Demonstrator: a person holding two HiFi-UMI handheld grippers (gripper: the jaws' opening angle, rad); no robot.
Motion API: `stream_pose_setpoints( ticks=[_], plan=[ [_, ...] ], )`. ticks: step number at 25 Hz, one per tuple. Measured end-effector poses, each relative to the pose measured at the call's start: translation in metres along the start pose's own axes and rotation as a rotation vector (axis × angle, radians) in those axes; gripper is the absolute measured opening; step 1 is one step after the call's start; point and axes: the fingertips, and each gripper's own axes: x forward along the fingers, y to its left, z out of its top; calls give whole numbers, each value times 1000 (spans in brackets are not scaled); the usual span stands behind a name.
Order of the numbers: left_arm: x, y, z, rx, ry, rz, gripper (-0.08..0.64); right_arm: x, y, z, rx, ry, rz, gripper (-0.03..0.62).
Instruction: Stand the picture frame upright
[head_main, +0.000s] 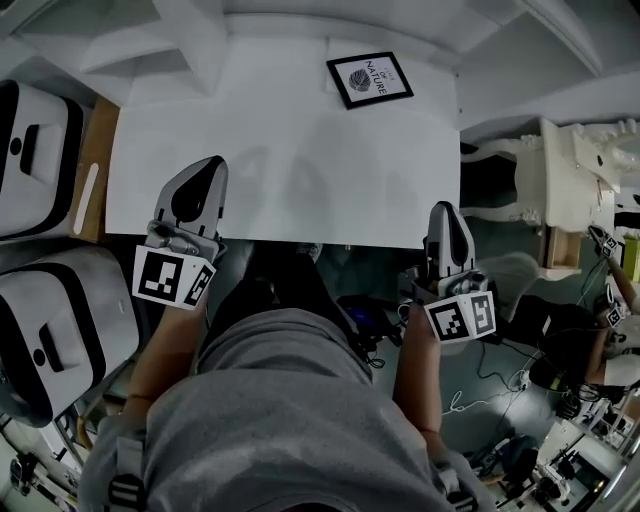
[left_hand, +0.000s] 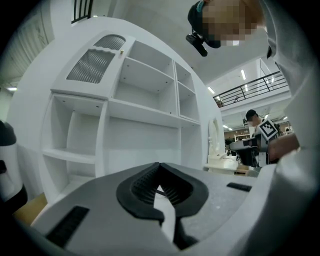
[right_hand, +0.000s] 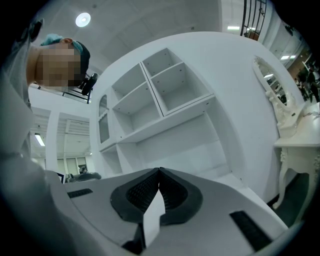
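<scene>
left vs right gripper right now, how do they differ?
The left gripper lies over the white table's near left part; the right gripper only reaches its near right corner. The picture frame, lying flat at the far edge, is nearer the right gripper's side than the left's. Both are shut, empty.

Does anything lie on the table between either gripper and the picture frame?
Nothing visible does. The picture frame lies flat near the far edge of the tabletop, and only bare white surface shows between it and the left gripper or the right gripper. Both grippers are shut and empty.
</scene>
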Motion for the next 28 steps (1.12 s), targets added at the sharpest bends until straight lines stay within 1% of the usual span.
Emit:
stream_pose_setpoints(
  ticks=[7, 15, 18, 22, 28],
  plan=[
    [35, -1, 5, 6, -3, 52, 6, 26, -40, 10, 6, 16, 27, 26],
    [68, -9, 9, 23, 5, 109, 6, 60, -76, 18, 23, 34, 94, 26],
    [71, -14, 8, 34, 19, 126, 6, 68, -83, 18, 26, 43, 124, 26],
    [69, -17, 6, 26, 34, 159, 6, 74, -90, 18, 37, 50, 145, 26],
    [71, -17, 3, 19, 41, 145, 6, 79, -90, 8, 61, 64, 146, 26]
  ],
)
